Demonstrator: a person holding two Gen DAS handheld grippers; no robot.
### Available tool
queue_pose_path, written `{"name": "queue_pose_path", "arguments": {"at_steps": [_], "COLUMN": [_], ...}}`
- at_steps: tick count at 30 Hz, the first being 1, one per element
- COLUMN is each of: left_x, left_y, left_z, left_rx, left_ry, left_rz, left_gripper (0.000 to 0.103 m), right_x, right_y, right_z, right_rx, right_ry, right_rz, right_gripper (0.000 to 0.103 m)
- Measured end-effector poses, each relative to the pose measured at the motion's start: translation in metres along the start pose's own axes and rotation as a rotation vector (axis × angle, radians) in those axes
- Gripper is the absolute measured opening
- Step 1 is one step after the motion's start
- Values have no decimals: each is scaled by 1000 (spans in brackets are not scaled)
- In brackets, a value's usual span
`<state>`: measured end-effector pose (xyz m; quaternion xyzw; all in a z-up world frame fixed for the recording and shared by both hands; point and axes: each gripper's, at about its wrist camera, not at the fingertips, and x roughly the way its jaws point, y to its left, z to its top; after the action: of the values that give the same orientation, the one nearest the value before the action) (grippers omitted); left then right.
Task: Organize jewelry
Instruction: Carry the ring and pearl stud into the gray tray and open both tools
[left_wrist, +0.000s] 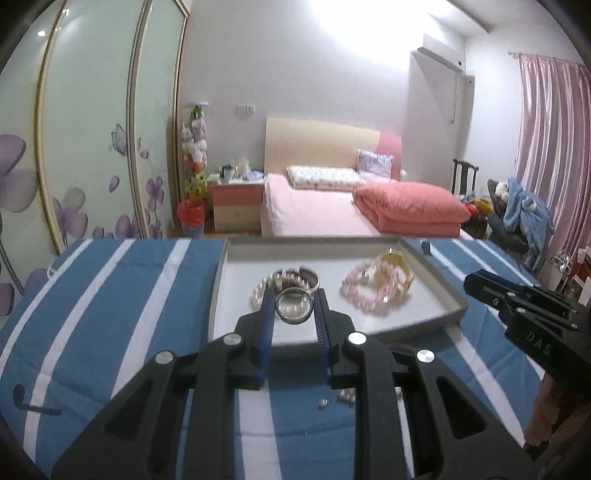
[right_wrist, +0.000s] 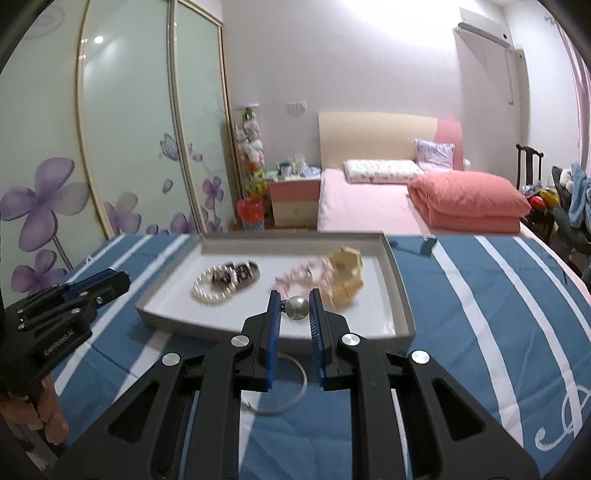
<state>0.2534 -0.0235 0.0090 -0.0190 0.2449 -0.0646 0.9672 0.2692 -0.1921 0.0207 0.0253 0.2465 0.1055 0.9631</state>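
My left gripper (left_wrist: 294, 308) is shut on a dark metal ring (left_wrist: 294, 307), held above the near edge of the grey tray (left_wrist: 439, 291). My right gripper (right_wrist: 295, 308) is shut on a grey pearl earring (right_wrist: 296, 307), also lifted over the tray's (right_wrist: 400, 291) front edge. Inside the tray lie a white pearl bracelet (right_wrist: 207, 291) with a dark beaded band (right_wrist: 236, 275), a pink bead bracelet (left_wrist: 364, 295) and a gold watch (right_wrist: 345, 275). Each gripper shows at the side of the other's view: the right gripper (left_wrist: 476, 286), the left gripper (right_wrist: 120, 282).
The tray rests on a blue-and-white striped cloth (left_wrist: 110, 295). Small loose pieces (left_wrist: 345, 397) lie on the cloth under my left gripper, and a thin white cord loop (right_wrist: 291, 391) lies under my right. A pink bed (left_wrist: 321, 206) and wardrobe doors (left_wrist: 92, 140) stand behind.
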Motion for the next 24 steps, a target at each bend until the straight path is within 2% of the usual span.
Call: {"name": "queue_pose_path", "arguments": {"at_steps": [6, 17, 24], "left_x": [3, 20, 45], "left_y": [-5, -2, -4], "left_z": [10, 12, 23], "left_rx": [12, 8, 20], "left_ry": [-46, -37, -41], "left_rz": [4, 5, -10], "left_gripper": [22, 22, 22], "right_x": [6, 19, 49], "right_y": [3, 4, -3], "right_z": [9, 15, 26], "right_rx": [13, 0, 19], "right_ry": [-33, -55, -50], "right_rz": [13, 7, -2], "right_gripper": [17, 17, 17]}}
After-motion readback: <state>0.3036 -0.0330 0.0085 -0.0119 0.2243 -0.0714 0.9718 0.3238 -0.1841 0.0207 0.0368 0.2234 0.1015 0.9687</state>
